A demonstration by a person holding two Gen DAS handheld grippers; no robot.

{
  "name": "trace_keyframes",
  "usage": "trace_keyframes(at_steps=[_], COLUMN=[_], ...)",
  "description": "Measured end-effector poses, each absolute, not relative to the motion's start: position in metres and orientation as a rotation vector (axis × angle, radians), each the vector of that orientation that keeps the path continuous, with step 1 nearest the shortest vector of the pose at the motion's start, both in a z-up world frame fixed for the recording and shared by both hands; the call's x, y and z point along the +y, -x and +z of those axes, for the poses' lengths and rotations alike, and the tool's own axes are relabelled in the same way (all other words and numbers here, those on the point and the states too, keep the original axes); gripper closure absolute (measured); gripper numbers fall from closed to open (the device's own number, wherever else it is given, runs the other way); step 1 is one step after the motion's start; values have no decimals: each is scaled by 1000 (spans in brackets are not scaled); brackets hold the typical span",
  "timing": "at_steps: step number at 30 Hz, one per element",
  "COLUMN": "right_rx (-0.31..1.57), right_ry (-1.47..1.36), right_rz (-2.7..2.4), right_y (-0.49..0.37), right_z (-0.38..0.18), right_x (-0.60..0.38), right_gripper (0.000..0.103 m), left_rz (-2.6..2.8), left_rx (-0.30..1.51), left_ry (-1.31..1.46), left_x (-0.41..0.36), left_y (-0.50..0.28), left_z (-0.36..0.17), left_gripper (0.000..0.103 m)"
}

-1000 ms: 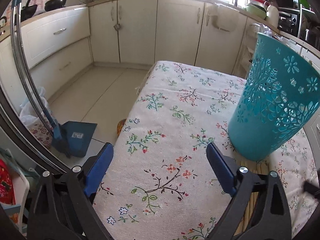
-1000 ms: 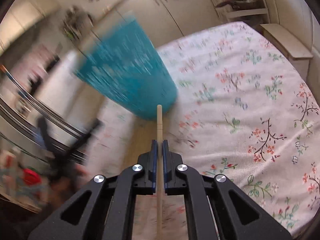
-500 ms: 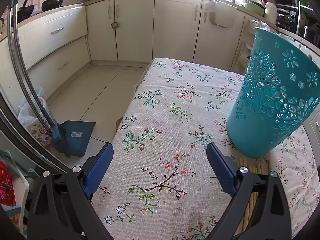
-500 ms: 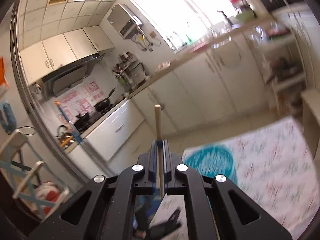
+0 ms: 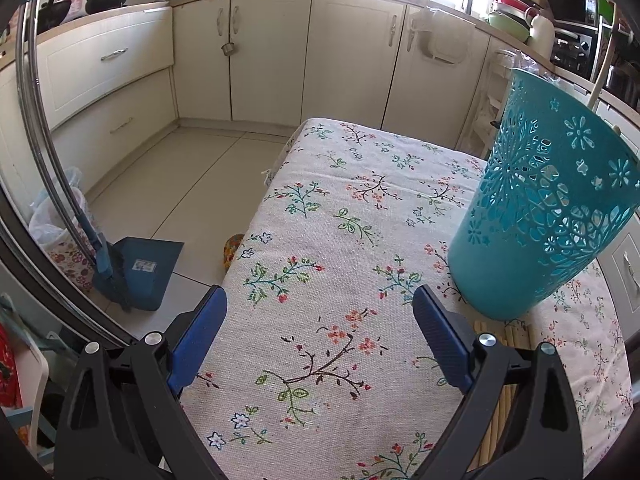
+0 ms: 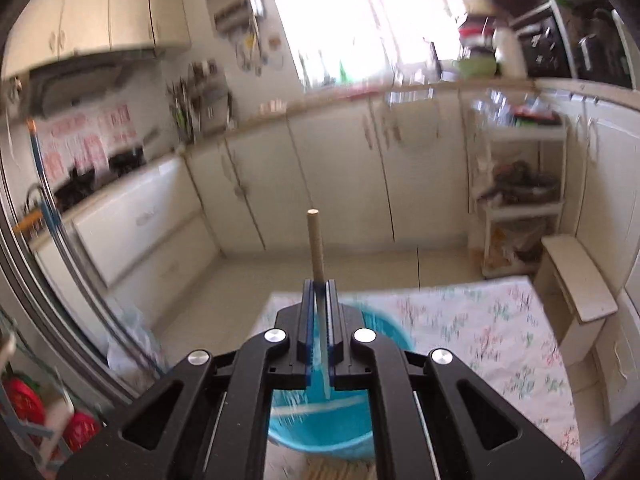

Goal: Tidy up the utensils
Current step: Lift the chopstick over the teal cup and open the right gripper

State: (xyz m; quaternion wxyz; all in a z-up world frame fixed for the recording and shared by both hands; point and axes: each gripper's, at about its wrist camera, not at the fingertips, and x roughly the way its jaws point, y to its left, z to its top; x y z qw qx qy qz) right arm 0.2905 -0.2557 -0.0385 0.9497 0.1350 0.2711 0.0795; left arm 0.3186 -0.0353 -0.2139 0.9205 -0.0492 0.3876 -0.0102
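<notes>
The left gripper (image 5: 320,336) hovered low over the desk (image 5: 352,216), which was covered with a cream cloth printed with small flowers and twigs. Its blue-padded jaws stood wide apart with nothing between them. To the right of that gripper stood a tall teal plastic basket (image 5: 544,208) with cut-out flower patterns, upright on the cloth. At the foot of the basket, on the near side, lay a row of pale wooden chopsticks (image 5: 508,336), side by side, partly hidden behind the gripper's right finger.

The right gripper (image 6: 319,320) was held high above the basket (image 6: 320,432), looking down on its open mouth. Its jaws were pressed together on a single pale wooden chopstick (image 6: 315,244), which stood out ahead of the fingertips and also ran back between the pads over the basket opening. The right wrist view was blurred, so what lay inside the basket could not be made out. The ends of the chopstick row (image 6: 340,470) showed just below the basket's rim.
</notes>
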Motion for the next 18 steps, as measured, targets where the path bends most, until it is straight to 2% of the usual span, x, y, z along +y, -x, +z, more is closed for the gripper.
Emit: trace_keyframes(at_steps=[2, 3, 4, 6, 10, 18], right_rx=[575, 578, 574, 557, 577, 864], right_ry=[-275, -273, -271, -271, -284, -326], right_rz=[158, 155, 148, 128, 101, 71], right_y=[-283, -278, -271, -254, -223, -199], right_z=[-48, -50, -52, -53, -69, -165], right_x=[-254, -255, -255, -259, -266, -258], right_gripper=[95, 87, 74, 68, 68, 68], left_rz=[-21, -21, -21, -21, -20, -21], left_rx=[795, 795, 796, 796, 798, 800], left_ry=[104, 106, 107, 106, 101, 99], left_x=[-35, -35, -35, -35, -35, -36], left_y=[-319, -319, -319, -319, -320, -319], left_z=[-214, -214, -214, -214, -214, -214], left_gripper=[13, 13, 13, 13, 12, 12])
